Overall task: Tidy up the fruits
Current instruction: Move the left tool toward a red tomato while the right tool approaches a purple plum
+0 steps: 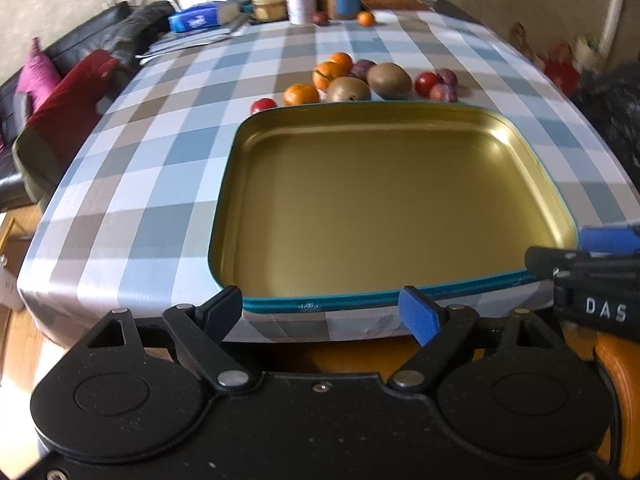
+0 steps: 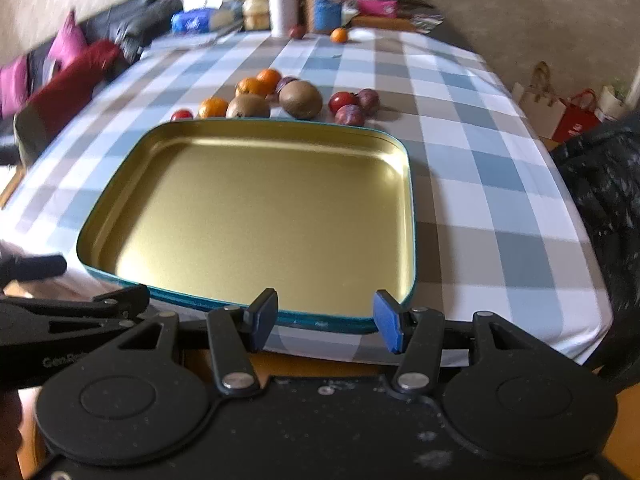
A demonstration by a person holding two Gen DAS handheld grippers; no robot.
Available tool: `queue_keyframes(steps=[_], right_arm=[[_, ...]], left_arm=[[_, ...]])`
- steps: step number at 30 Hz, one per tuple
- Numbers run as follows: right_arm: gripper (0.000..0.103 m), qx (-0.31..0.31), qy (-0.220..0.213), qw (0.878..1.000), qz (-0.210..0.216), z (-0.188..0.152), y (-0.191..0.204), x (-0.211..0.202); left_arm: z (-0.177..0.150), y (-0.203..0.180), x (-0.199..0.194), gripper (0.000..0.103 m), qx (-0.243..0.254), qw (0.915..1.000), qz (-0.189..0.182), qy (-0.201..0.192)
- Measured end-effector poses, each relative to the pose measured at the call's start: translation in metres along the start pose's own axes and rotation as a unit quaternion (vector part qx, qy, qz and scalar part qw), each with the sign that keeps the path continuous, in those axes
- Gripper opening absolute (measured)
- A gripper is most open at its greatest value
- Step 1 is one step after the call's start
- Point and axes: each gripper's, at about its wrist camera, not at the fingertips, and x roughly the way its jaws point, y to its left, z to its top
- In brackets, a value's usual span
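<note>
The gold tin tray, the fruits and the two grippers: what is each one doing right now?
Gold metal tray with teal rim: lying flat on the table, nothing in it.
Brown kiwis: two, on the checked tablecloth behind the tray.
Orange mandarins: loose behind the tray, one more far back.
Dark red plums: loose beside the kiwis.
Left gripper: fingers open, holding nothing.
Right gripper: fingers open, holding nothing.

Both wrist cameras sit low at the table's (image 1: 120, 184) near edge, side by side, facing its far end, sharing the tray (image 1: 320, 305) close ahead.
</note>
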Motion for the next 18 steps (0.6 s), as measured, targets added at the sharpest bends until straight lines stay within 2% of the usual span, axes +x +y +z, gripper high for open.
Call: queue_keyframes(steps=[4,8,14,18], right_arm=[[0.054,-0.05,0.024,0.998,-0.009,0.02,0.004,-0.004],[0.053,-0.076,0.021,0.997,-0.017,0.049,0.006,-0.011],[0.053,-0.02,0.03,0.999,0.015,0.097,-0.007,-0.003],[0.054,0.004,0.03,0.999,-0.015,0.129,-0.017,0.013]], left_arm=[[0.019,0.008,0.002,0.086,0.008,0.9994,-0.017,0.029],[0.043,0.018,0.002,0.086,0.008,0.9992,-0.005,0.038],[0.081,0.028,0.004,0.086,0.018,0.999,0.03,0.028],[0.106,0.038,0.013,0.086,0.011,0.999,0.034,0.028]])
